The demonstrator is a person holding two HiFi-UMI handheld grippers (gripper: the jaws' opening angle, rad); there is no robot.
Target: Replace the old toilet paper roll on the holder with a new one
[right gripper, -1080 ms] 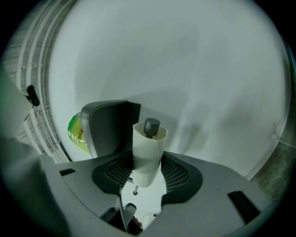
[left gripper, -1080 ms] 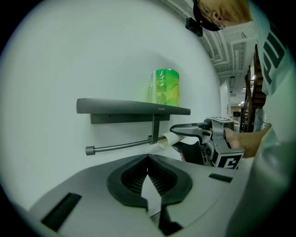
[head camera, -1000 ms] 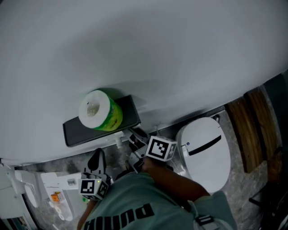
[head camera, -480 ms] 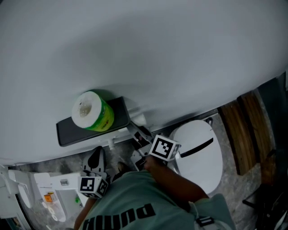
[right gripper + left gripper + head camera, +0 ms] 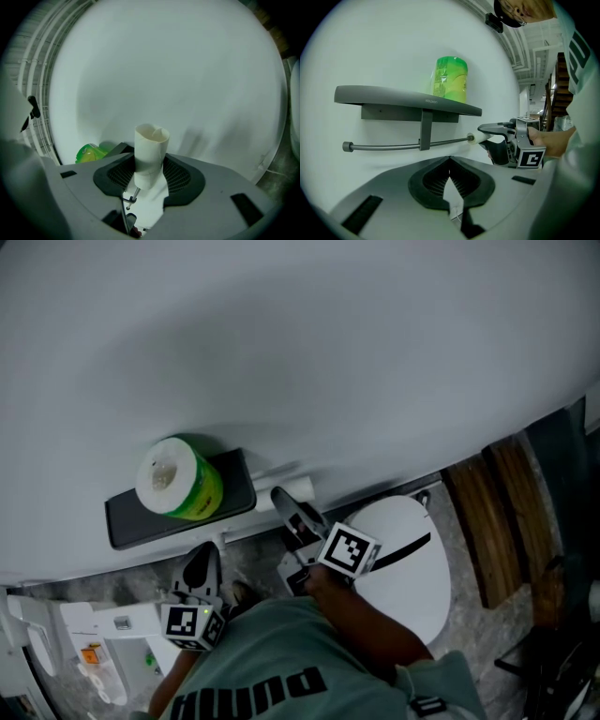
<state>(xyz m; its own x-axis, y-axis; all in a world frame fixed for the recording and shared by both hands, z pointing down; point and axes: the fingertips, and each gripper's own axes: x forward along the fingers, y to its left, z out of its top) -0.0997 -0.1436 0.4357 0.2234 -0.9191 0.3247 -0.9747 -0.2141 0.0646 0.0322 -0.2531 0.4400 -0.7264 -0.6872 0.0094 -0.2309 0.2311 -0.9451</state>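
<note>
The white wall (image 5: 328, 352) fills most of the head view. Below it stands a white toilet (image 5: 412, 568) with its lid down, on a mottled floor (image 5: 473, 629). The person's green shirt (image 5: 272, 662) takes up the bottom middle.

A dark shelf (image 5: 384, 95) is fixed to the wall to the left of the toilet. Under it hangs a thin metal rod (image 5: 384, 147), carried by a bracket from the shelf's underside. Nothing sits on the rod along the length that shows.

The right gripper (image 5: 151, 165) reaches in from the toilet side, toward the rod's free end below the shelf's right end. Its fingers (image 5: 115, 174) stand partway closed and clamp the old roll's bare cardboard tube (image 5: 151, 145) between them. The tube stands out past the fingertips with its open end toward the wall. From the left gripper view, that open end lies right at the rod's free tip. Whether it touches or overlaps the tip cannot be told.

The left gripper (image 5: 450, 161) is held lower and back from the wall, in front of the shelf's middle. Its fingers (image 5: 429, 180) meet at the tips with nothing between them.

The new toilet paper roll (image 5: 178, 479), in a bright green wrapper, stands upright on the shelf. It is right of the shelf's middle and back by the edge that meets the wall.
</note>
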